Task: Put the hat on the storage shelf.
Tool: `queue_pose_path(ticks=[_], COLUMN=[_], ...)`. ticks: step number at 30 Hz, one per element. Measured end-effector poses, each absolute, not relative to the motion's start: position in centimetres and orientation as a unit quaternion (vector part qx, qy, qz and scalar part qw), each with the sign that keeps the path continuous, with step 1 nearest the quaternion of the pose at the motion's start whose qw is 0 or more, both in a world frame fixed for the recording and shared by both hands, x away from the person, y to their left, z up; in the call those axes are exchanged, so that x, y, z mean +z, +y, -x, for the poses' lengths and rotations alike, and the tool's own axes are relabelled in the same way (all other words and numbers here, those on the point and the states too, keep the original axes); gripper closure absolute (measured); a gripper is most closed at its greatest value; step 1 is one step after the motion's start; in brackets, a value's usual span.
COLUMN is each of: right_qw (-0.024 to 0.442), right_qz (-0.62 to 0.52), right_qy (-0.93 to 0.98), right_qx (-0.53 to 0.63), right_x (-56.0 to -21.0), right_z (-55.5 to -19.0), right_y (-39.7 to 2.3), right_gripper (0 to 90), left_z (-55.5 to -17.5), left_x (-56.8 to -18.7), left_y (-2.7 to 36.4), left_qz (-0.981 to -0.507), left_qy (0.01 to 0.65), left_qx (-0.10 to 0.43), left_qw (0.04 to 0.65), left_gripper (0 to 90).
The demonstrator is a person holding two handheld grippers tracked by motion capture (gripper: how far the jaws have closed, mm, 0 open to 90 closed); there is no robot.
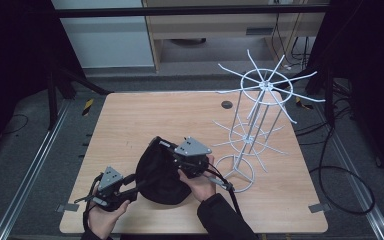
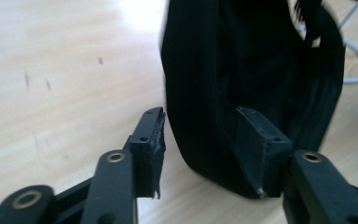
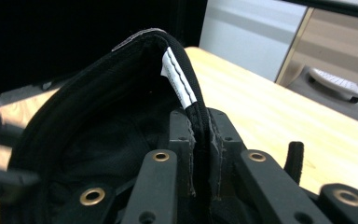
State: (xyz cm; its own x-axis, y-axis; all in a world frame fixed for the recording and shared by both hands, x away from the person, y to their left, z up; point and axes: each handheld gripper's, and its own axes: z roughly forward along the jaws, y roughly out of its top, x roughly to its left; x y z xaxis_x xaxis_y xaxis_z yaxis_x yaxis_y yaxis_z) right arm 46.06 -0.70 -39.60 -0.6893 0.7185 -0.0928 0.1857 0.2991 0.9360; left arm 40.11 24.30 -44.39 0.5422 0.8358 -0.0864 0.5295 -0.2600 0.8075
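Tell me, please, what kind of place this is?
Probably a lab or workshop set up for recording manipulation: a wooden table on a floor with metal rails, loose cables, and a white wire display rack beside a black cap.

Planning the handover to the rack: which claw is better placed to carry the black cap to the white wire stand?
Right. The right claw is shut on the black cap and sits nearer the white wire stand; the left claw is open.

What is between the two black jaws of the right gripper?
The right gripper is clamped on the rim of the black fabric cap; the band with its white label runs between the jaws, seen in the right gripper view.
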Motion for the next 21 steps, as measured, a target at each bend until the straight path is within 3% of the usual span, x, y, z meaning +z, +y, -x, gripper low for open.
queue_pose_path(ticks=[7, 13, 21], right_qw=[0.272, 0.269, 0.242], right_qz=[-0.280, -0.255, -0.201], right_qy=[0.758, 0.761, 0.774], right_qx=[0.522, 0.533, 0.550], right_x=[-38.8, -38.5, -38.6], right_z=[-46.0, -46.0, -44.8], right_y=[0.1, 0.3, -0.5], right_gripper=[81.5, 81.7, 82.0], left_z=[-42.0, -43.2, -45.2], left_x=[-45.5, -45.8, -46.2], left_y=[24.7, 25.4, 26.2], left_qz=[-0.763, -0.751, -0.723], left_qy=[0.476, 0.488, 0.497], left_qx=[0.171, 0.195, 0.222], left_qw=[0.403, 0.401, 0.426], left_gripper=[65.9, 80.2, 82.8])
